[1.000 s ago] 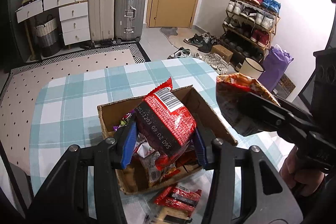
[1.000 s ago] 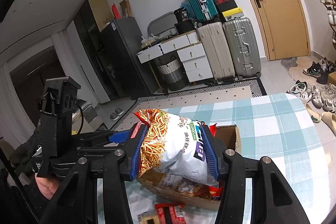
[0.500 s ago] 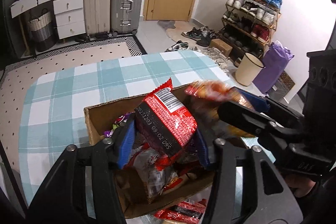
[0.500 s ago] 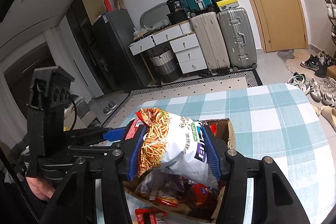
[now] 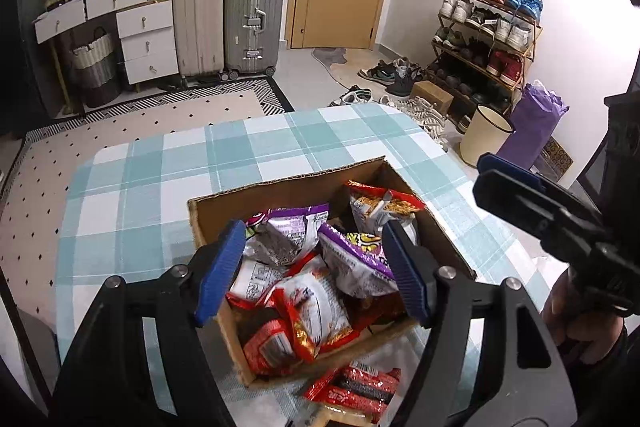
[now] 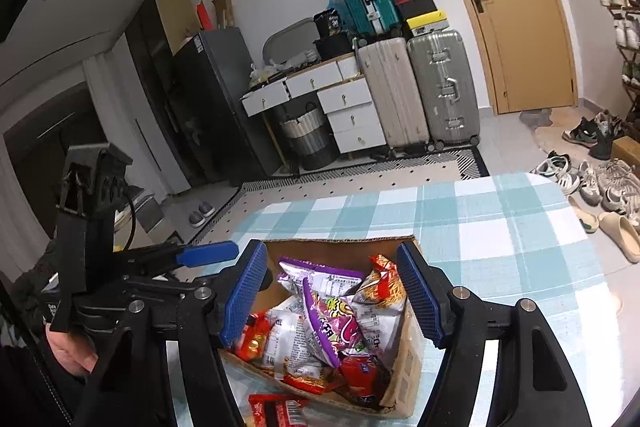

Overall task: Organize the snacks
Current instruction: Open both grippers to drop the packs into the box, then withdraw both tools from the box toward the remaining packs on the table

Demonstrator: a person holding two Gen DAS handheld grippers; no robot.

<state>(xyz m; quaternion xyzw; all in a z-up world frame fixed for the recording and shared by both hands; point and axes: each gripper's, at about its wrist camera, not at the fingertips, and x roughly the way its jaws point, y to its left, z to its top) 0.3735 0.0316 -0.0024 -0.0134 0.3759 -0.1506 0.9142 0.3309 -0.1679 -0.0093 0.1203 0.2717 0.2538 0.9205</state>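
Observation:
An open cardboard box (image 5: 280,187) sits on the checked tablecloth and holds several snack bags in red, purple and white. It also shows in the right wrist view (image 6: 408,379). My left gripper (image 5: 316,273) is open and empty above the box. My right gripper (image 6: 334,295) is open and empty above the box too. A noodle-snack bag (image 5: 380,205) lies at the box's far right corner. A red packet (image 5: 356,387) lies on the table in front of the box, also in the right wrist view (image 6: 274,409).
The table (image 5: 160,167) has a teal and white checked cloth. Behind it are a rug, suitcases (image 5: 228,19), white drawers (image 5: 144,39), a door and a shoe rack (image 5: 484,39). A cream bin (image 5: 482,141) stands to the right of the table.
Both grippers have opened. The left one let go of the red bag and the right one let go of the noodle-snack bag; both bags now lie in the box.

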